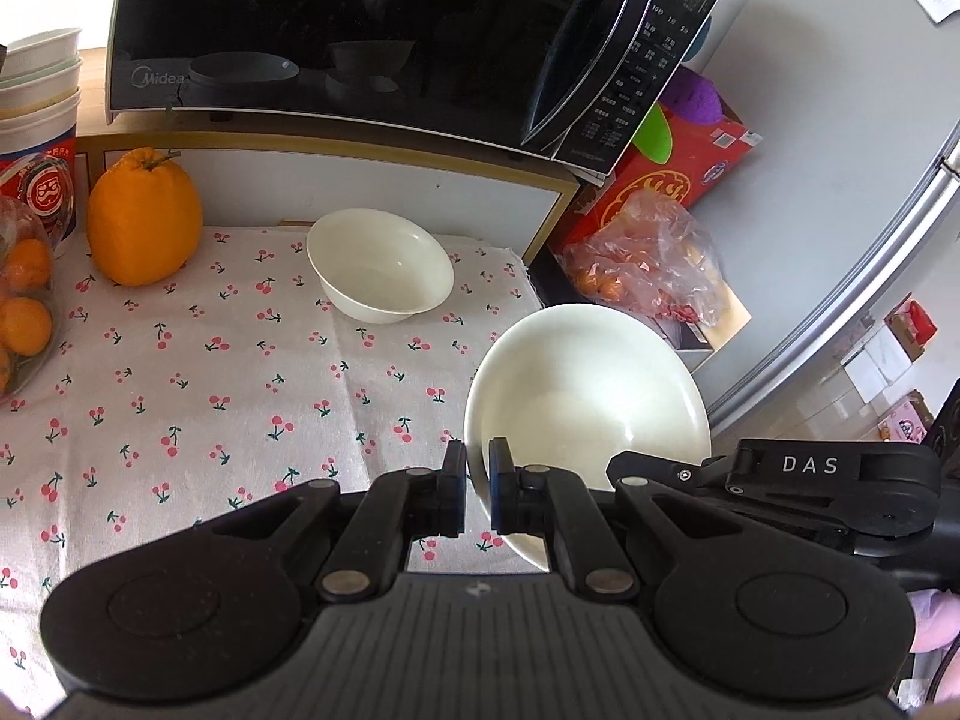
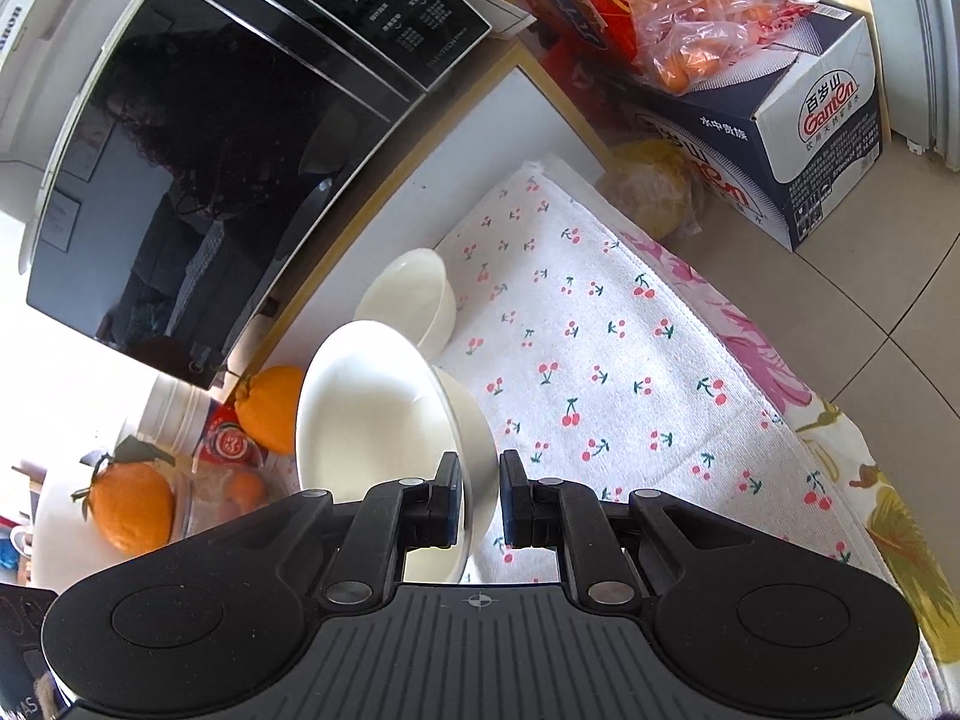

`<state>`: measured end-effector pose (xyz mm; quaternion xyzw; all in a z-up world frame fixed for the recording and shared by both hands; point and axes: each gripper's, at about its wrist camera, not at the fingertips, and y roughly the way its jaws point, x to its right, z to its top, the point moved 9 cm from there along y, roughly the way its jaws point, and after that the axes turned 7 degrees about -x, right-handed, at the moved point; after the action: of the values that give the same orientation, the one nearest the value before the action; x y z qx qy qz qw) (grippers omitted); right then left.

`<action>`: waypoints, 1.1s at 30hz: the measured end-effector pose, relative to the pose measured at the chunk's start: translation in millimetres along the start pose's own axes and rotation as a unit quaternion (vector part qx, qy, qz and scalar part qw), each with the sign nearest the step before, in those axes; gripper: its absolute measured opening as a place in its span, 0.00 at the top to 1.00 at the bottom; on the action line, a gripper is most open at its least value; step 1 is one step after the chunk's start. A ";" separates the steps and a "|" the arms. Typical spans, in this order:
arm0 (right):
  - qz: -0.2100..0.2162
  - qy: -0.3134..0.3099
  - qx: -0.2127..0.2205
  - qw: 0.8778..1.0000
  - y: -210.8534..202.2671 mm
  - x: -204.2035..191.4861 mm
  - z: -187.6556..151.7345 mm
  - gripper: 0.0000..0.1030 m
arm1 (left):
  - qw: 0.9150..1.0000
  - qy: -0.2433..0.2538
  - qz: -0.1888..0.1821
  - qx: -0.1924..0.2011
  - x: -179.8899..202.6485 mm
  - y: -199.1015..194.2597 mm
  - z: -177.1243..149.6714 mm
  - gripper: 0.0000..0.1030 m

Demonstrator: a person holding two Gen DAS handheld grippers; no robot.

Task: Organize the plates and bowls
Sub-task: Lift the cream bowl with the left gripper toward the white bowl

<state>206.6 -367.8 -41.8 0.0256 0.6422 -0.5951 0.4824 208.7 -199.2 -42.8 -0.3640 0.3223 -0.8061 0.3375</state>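
My left gripper (image 1: 477, 483) is shut on the near rim of a white bowl (image 1: 591, 396), held above the right edge of the cherry-print cloth (image 1: 198, 396). My right gripper (image 2: 480, 498) is shut on the rim of the same large white bowl (image 2: 372, 414), tilted in its view. The right gripper's black body (image 1: 810, 474) shows in the left wrist view at the bowl's right side. A smaller white bowl (image 1: 379, 264) sits upright on the cloth near the back; it also shows in the right wrist view (image 2: 414, 294), just behind the held bowl.
A black microwave (image 1: 372, 36) stands on a shelf behind the cloth. A large orange (image 1: 143, 217) and a container of small oranges (image 1: 24, 306) sit at the left, with stacked paper cups (image 1: 39, 90). Boxes and a bag of fruit (image 1: 651, 258) stand on the floor at right.
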 end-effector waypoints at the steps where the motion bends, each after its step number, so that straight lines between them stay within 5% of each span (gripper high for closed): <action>1: 0.001 -0.002 -0.001 1.000 -2.3 -1.1 -1.8 0.88 | 1.000 0.000 0.002 0.000 0.6 -2.1 -1.2 0.94; 33: -0.046 -0.008 -0.037 0.998 -55.1 18.4 -36.1 0.86 | 0.999 0.006 -0.030 -0.032 29.8 -14.4 -54.7 0.93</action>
<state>142.0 -365.3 -19.3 -0.0268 0.6601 -0.5929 0.4604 145.1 -199.2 -49.6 -0.3791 0.3388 -0.8072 0.2998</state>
